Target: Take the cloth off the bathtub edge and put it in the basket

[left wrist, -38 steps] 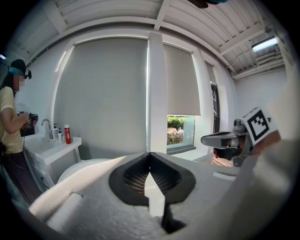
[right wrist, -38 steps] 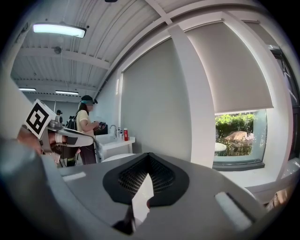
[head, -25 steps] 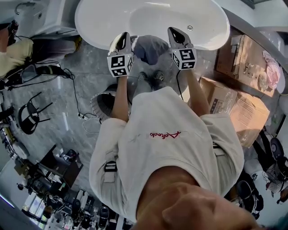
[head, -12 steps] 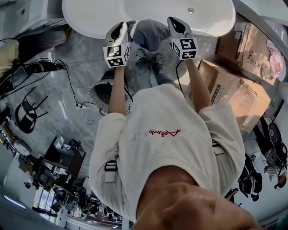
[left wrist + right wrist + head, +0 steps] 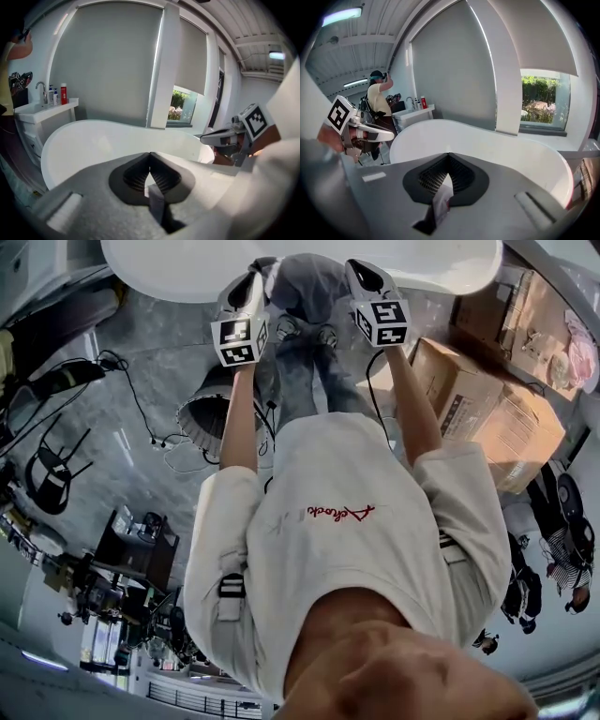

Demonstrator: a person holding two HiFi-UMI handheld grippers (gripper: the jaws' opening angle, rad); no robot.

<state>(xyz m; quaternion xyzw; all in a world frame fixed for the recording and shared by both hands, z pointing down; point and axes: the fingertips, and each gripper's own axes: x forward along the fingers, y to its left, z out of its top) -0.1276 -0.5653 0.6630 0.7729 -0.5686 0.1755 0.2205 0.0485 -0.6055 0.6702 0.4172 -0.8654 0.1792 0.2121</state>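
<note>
Left claw [image 5: 251, 282] and right claw [image 5: 364, 273] tight on grey cloth [image 5: 314, 292], bathtub [image 5: 169, 268] beyond, basket [image 5: 202, 411] and cardboard boxes [image 5: 469, 385] alongside.

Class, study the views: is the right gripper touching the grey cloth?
Touching. The right gripper view shows the right gripper with its jaws closed on the grey cloth, the fabric pinched where they meet.

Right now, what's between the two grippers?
The grey cloth: it spans from the left gripper to the right gripper, both shut on it. The head view shows this, with the bathtub beyond.
</note>
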